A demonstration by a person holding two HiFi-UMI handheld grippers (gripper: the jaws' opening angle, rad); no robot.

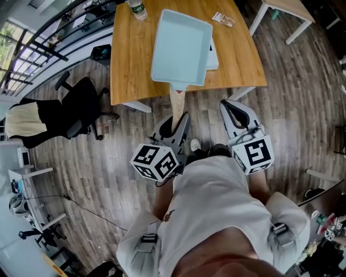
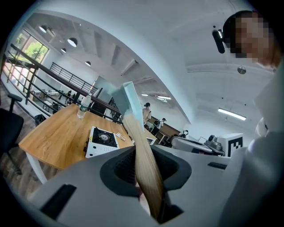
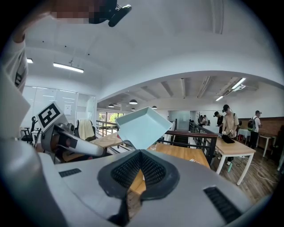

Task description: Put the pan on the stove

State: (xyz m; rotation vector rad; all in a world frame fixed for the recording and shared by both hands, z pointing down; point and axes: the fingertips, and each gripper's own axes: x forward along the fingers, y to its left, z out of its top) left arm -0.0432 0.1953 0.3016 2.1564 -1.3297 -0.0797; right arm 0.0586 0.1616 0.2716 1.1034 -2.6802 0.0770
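Note:
A light-blue rectangular pan (image 1: 181,47) with a wooden handle (image 1: 177,103) hangs above the wooden table (image 1: 130,54). My left gripper (image 1: 177,121) is shut on the handle, which runs up between the pads in the left gripper view (image 2: 144,164). The white single-burner stove (image 2: 102,139) stands on the table. In the head view only the stove's right edge (image 1: 213,57) shows from under the pan. My right gripper (image 1: 231,107) is off the table's front edge, to the right of the handle, jaws shut on nothing (image 3: 141,155). In its view the pan (image 3: 143,126) tilts up ahead.
A plastic bottle (image 1: 137,8) and a small packet (image 1: 223,19) lie at the table's far end. A black office chair (image 1: 81,111) stands left of the table, a white table (image 1: 286,8) at the far right. People stand by a desk (image 3: 228,119) beyond a railing.

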